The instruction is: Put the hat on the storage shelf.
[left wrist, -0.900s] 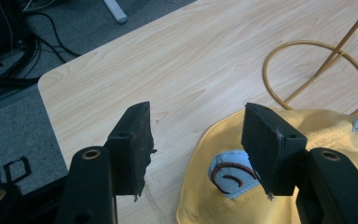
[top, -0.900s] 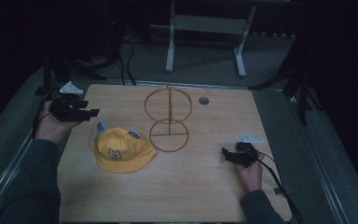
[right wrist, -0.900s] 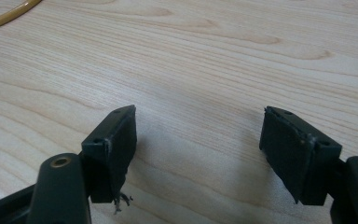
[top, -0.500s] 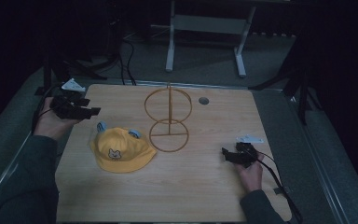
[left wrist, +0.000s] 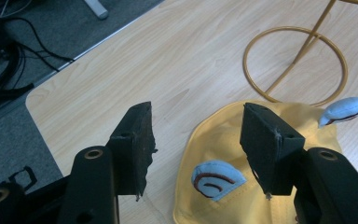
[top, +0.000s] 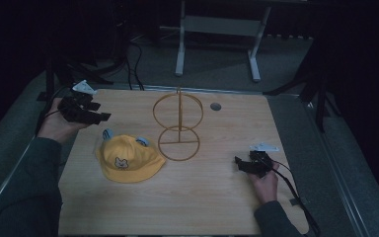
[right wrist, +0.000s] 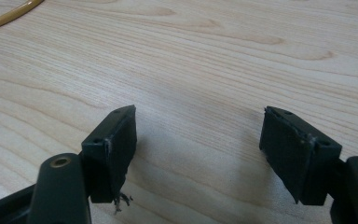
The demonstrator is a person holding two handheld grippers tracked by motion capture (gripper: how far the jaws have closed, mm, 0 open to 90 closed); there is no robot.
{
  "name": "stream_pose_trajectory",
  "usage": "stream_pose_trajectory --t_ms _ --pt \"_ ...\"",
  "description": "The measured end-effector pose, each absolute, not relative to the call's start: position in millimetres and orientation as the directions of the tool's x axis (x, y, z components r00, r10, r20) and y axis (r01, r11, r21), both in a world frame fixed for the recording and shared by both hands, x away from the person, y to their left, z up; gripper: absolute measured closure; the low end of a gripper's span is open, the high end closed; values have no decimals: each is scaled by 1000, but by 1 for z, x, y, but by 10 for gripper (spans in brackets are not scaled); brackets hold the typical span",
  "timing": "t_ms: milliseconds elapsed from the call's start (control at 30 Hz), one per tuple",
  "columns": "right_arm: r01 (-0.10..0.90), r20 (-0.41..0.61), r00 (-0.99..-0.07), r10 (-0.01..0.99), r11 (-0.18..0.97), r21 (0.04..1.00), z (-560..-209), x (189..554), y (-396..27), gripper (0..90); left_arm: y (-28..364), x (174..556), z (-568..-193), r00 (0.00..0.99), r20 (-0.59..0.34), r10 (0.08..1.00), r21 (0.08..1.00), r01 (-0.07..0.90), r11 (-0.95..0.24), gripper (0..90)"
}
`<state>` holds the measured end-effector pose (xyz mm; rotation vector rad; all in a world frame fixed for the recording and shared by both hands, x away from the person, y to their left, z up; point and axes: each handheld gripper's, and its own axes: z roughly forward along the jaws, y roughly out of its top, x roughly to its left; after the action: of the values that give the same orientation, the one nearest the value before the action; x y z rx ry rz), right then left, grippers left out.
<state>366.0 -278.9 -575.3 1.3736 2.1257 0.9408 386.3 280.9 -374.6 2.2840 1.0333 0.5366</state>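
While left tool [left wrist: 196, 140] gapes, blue ears [left wrist: 213, 179] on yellow hat [left wrist: 223, 135]

The wooden table [top: 187, 197] carries a yellow wire stand [top: 178, 143] near its middle. A yellow cap [top: 128, 160] with blue ears lies just left of the stand's base. A small grey disc [top: 215, 106] sits beyond the stand, toward the far edge.
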Motion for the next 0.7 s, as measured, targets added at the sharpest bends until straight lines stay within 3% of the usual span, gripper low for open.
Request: stream_pose_trajectory --t_ms 700 --pt "612 3 -416 909 278 740 -575 366 -279 271 265 391 -375 683 121 720 582 539 -609 455"
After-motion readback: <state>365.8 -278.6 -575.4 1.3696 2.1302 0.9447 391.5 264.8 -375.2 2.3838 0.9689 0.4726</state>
